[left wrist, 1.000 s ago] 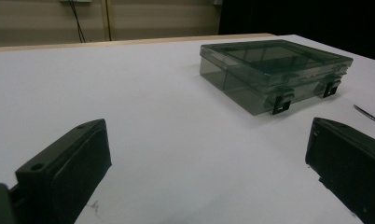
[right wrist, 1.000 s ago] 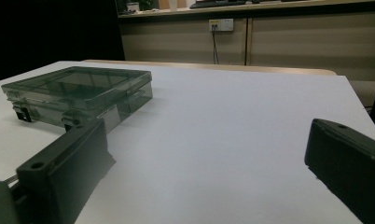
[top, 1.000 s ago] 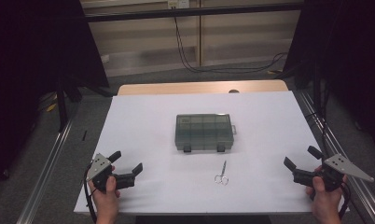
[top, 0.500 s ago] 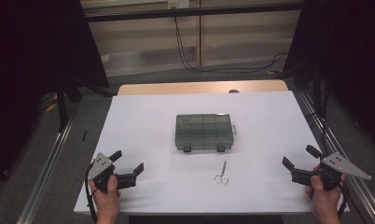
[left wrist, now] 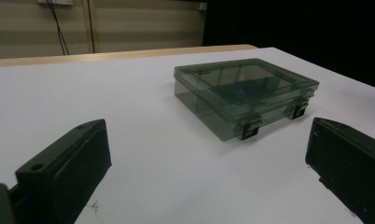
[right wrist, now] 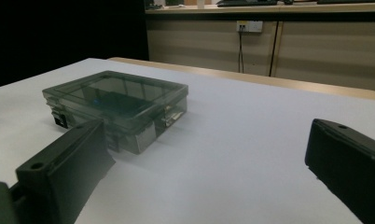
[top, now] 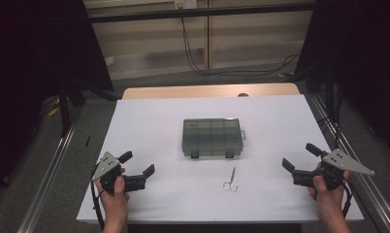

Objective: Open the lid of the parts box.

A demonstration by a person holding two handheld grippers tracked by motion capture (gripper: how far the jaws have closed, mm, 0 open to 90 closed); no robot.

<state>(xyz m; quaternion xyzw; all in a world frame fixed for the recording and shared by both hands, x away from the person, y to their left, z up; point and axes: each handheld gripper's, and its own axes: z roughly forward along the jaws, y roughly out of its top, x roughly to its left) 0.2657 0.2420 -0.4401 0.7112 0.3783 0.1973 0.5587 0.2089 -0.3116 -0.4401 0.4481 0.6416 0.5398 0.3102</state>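
On white table (top: pixel 149 121): smoky translucent rectangular box (top: pixel 212 137); metal scissors (top: pixel 230 181).

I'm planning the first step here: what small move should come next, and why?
Probably ease the right gripper toward the scissors, the nearest thing to it. Both grippers are open, holding nothing, and the box sits latched mid-table.

"What's on the table?"
"A gray see-through box (top: pixel 212 138), lid shut, two dark clips in front. It lies flat in the middle."
"And near it?"
"Small scissors (top: pixel 231 180), closed, lying flat just in front."
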